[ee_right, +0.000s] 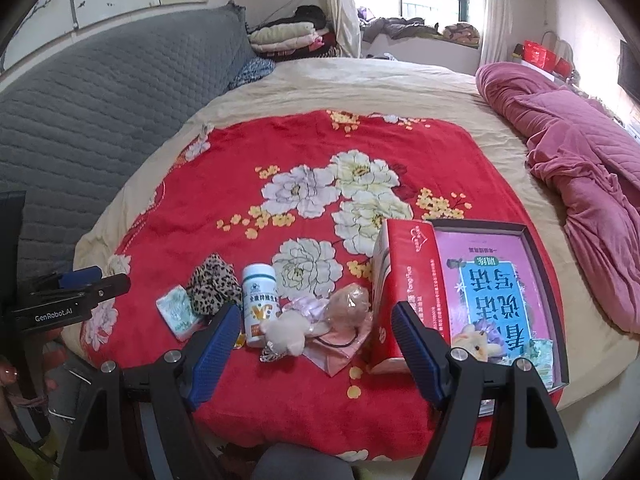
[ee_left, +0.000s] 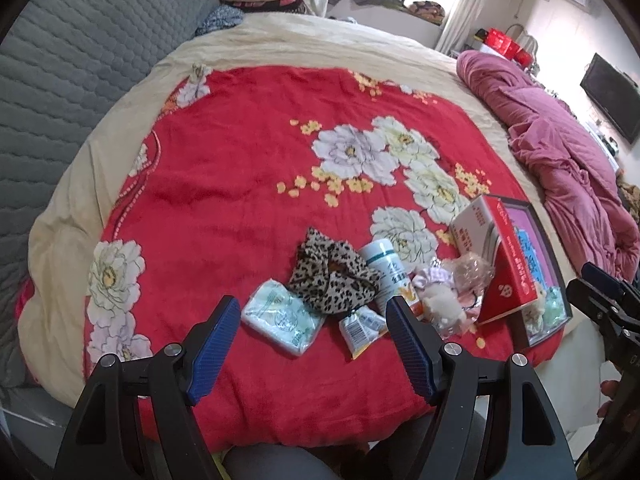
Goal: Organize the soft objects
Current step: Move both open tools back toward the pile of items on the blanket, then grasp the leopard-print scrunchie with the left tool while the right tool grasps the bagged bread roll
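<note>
Both grippers hover over the clutter on the red blanket, nothing picked up yet.

Nearest, the left gripper (ee_left: 310,320) and right gripper (ee_right: 312,328) stand wide and empty. Just beyond lie the tissue pack (ee_left: 282,320), leopard cloth (ee_left: 332,276) and plush toy (ee_right: 286,332) beside a hard bottle (ee_right: 260,304). Farther right, the tray (ee_right: 544,280) probably receives them; pinching each soft piece at its bulk should avoid knocking the bottle.

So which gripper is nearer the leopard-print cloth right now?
Left. The left gripper hangs open just short of the leopard-print cloth, which lies between its fingers in that view. The right gripper is off to the cloth's right, nearer the white bottle.
</note>
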`<state>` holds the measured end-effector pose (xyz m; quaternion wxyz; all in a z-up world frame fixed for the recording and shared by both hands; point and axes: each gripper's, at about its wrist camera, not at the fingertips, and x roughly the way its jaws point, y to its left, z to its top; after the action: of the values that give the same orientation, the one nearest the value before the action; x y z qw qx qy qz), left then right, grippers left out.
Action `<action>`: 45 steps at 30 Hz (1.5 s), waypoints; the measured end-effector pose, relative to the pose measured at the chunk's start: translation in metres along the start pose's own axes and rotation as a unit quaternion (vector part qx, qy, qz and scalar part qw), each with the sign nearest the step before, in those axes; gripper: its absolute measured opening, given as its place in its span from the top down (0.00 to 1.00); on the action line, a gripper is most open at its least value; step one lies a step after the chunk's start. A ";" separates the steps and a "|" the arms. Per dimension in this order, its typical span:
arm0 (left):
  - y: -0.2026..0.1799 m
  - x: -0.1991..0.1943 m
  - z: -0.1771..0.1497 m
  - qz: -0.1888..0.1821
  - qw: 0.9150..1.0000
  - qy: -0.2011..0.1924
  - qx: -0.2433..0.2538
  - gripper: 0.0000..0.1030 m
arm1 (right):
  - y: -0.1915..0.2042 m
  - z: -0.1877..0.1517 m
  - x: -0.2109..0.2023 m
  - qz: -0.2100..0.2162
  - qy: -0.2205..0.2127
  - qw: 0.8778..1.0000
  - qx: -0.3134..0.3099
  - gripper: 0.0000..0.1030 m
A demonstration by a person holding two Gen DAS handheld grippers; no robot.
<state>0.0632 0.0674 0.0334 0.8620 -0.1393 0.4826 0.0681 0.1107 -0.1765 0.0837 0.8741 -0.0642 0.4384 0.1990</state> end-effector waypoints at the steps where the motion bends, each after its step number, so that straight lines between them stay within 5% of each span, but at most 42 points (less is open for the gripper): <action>1: 0.000 0.005 -0.001 0.000 1.000 0.005 -0.001 0.26 | 0.000 -0.001 0.004 -0.001 0.005 1.000 -0.001 0.25; 23: -0.005 0.099 0.015 -0.007 0.998 0.068 0.013 0.26 | 0.003 0.000 0.133 -0.082 0.120 0.987 -0.070 0.25; 32: -0.004 0.127 0.028 -0.007 0.996 0.083 0.011 0.26 | 0.024 0.003 0.162 -0.158 0.141 0.961 -0.178 0.26; 37: -0.004 0.141 0.032 -0.007 0.996 0.093 0.009 0.26 | 0.027 -0.001 0.177 -0.174 0.158 0.950 -0.204 0.42; 45: -0.003 0.160 0.034 -0.013 0.994 0.111 0.003 0.26 | 0.024 -0.009 0.195 -0.166 0.183 0.948 -0.201 0.51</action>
<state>0.1756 0.0723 -0.0857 0.8042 -0.1498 0.5738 0.0392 0.1986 -0.1004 -0.0750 0.7689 -0.3455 0.5245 0.1199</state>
